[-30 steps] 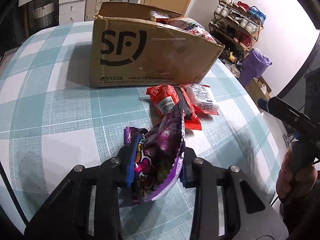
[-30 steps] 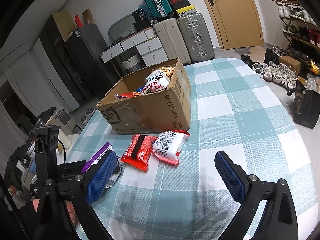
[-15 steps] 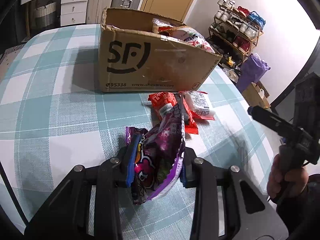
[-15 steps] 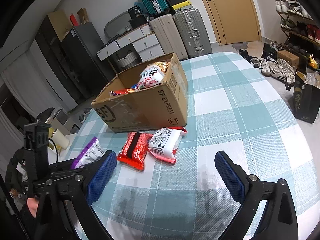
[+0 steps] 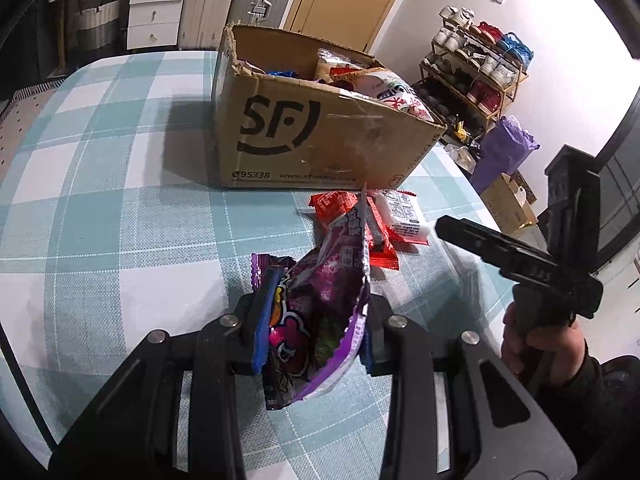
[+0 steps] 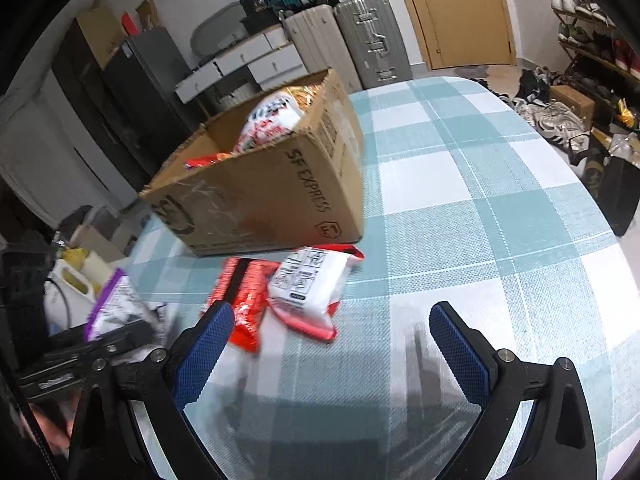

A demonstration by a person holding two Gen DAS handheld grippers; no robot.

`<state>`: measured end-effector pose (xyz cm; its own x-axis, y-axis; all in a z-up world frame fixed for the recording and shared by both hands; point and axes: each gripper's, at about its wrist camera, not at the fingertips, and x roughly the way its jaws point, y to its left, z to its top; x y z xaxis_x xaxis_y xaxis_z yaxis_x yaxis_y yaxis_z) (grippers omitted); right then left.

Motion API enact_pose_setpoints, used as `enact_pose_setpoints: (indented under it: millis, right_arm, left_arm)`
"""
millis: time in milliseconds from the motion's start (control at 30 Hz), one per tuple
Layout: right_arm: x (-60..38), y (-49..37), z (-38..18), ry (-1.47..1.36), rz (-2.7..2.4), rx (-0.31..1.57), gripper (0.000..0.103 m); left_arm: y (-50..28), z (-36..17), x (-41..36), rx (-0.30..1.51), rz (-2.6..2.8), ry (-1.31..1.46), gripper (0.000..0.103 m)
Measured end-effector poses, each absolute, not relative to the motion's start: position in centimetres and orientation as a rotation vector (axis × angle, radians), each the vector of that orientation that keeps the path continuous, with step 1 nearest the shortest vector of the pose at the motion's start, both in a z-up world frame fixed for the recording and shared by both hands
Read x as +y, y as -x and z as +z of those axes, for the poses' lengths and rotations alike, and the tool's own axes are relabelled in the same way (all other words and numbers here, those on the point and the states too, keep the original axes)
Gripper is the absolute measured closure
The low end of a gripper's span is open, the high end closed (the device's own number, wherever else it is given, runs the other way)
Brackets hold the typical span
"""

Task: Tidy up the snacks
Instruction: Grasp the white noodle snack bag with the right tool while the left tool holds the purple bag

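Observation:
My left gripper (image 5: 314, 320) is shut on a purple snack bag (image 5: 320, 304) and holds it above the checked tablecloth. A cardboard SF box (image 5: 320, 136) with several snacks in it stands beyond. A red snack pack (image 5: 340, 208) and a white snack pack (image 5: 404, 216) lie in front of the box. My right gripper (image 6: 332, 340) is open and empty, above the white pack (image 6: 308, 284) and red pack (image 6: 244, 292). The box (image 6: 272, 188) is behind them. The purple bag (image 6: 116, 304) and left gripper show at the left.
The table's checked cloth (image 6: 480, 200) stretches to the right of the box. Suitcases (image 6: 360, 36) and drawers stand behind the table. A shoe rack (image 5: 476, 64) and purple bag (image 5: 504, 148) are on the floor past the right edge.
The left gripper has lifted and carried the purple bag nearer the box. The right gripper has moved forward and down toward the red and white packs, still open.

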<state>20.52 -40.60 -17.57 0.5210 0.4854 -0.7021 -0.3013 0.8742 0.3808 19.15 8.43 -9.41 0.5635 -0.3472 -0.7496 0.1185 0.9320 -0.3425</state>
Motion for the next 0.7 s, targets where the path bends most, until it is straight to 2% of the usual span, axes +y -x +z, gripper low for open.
enact_pose_setpoints:
  millis: [400,533,700]
  right_arm:
    - [-37.8,-22.9,-18.6,-0.129,0.428,0.919,0.005]
    - [-36.7,-23.4,-19.1,-0.100,0.431,0.932,0.017]
    - [-35.9,-23.6,-19.5,-0.073,0.428,0.926,0.026]
  left_arm:
    - [-19.2,-9.6,8.7,0.942,-0.287,0.278,0.072]
    - [-19.3,-9.7,8.9,0.946,-0.284,0.283,0.072]
    - [-19.4,-9.8,9.2,0.949,-0.276,0.286,0.072]
